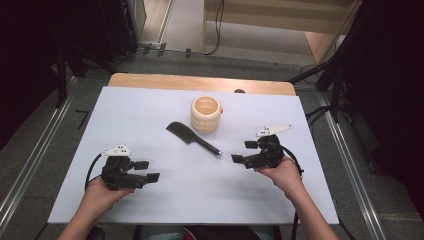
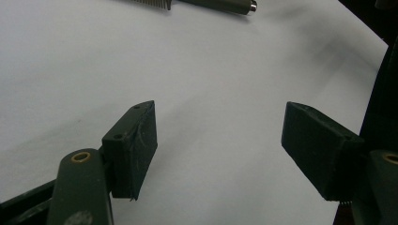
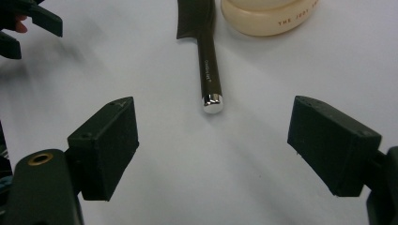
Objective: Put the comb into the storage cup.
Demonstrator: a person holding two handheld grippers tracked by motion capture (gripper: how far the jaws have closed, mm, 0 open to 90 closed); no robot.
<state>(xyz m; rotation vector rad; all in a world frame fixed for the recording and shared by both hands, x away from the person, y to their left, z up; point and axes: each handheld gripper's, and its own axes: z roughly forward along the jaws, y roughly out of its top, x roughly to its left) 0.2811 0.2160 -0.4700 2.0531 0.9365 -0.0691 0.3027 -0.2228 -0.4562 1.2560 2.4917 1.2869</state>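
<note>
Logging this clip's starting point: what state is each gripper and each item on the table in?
Left gripper: open, holding nothing.
Right gripper: open, holding nothing, jaws pointing at the comb handle.
Comb: lying flat on the table, untouched.
Cup: upright, beside the comb.

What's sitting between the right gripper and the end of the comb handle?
Nothing: in the right gripper view, bare white table runs from the open right gripper to the comb and its silver handle cap. The high view agrees.
</note>
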